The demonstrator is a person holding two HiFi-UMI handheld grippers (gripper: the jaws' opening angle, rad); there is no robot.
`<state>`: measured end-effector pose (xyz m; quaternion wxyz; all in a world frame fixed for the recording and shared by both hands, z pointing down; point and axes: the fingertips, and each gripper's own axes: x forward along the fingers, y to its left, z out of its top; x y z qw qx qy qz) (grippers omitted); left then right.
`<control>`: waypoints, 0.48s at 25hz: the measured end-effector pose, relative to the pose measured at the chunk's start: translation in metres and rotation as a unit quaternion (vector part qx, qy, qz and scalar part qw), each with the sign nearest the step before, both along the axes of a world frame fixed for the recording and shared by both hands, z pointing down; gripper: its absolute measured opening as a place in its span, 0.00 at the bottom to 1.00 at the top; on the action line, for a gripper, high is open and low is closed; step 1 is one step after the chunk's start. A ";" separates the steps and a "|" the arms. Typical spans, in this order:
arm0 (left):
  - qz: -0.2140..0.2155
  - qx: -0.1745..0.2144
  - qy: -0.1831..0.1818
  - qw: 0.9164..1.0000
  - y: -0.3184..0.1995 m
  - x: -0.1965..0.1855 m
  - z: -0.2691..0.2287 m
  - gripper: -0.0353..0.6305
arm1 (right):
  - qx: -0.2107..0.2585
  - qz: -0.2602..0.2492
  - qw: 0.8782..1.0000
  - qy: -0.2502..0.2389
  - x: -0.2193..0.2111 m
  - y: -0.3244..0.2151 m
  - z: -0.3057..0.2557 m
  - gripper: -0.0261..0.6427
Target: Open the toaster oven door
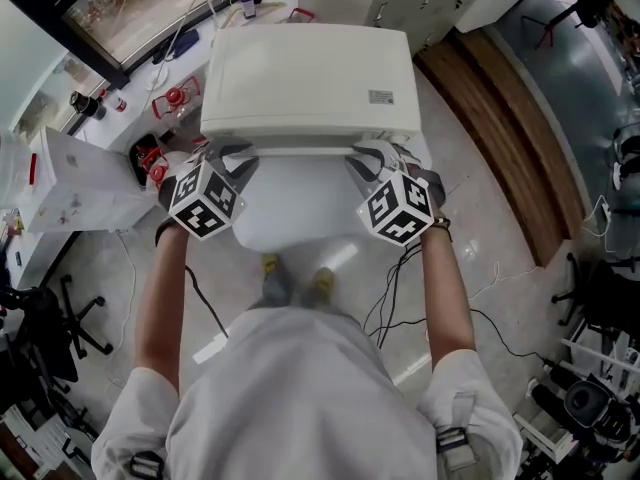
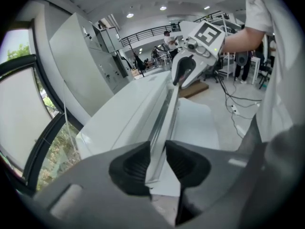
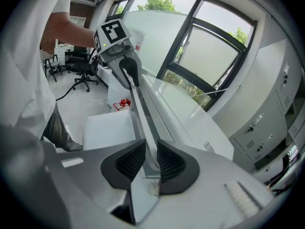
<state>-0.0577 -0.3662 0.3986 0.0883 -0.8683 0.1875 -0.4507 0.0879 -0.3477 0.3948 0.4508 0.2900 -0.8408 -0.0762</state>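
A large white toaster oven (image 1: pixel 310 68) stands in front of me, and its long door handle (image 1: pixel 300 150) runs along the front edge. My left gripper (image 1: pixel 232 154) holds the handle's left end and my right gripper (image 1: pixel 372 154) its right end. In the left gripper view the pads (image 2: pixel 131 168) sit on both sides of the handle bar (image 2: pixel 164 113), with the right gripper (image 2: pixel 183 73) at the far end. The right gripper view shows that gripper's pads (image 3: pixel 171 161) pressed on the handle bar (image 3: pixel 143 113). A flat white surface (image 1: pixel 300 213) lies just below the handle.
A counter at the left carries red items (image 1: pixel 165 98), a small bottle (image 1: pixel 247 3) and a white box (image 1: pixel 80 183). Office chairs (image 1: pixel 50 318) stand at lower left. Cables (image 1: pixel 400 298) trail on the floor by my feet. A wooden strip (image 1: pixel 500 128) runs at the right.
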 end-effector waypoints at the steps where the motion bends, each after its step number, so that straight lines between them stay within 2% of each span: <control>1: 0.004 0.000 -0.007 1.000 -0.001 0.000 0.001 0.21 | -0.002 -0.004 1.000 0.007 0.000 -0.001 0.001 0.13; 6: 0.018 -0.005 -0.028 0.999 -0.002 0.003 0.010 0.22 | -0.026 -0.013 1.000 0.011 0.000 -0.004 0.004 0.14; 12: 0.018 -0.014 -0.021 1.000 0.000 0.002 0.009 0.21 | -0.034 -0.007 0.999 0.009 -0.002 -0.002 0.004 0.14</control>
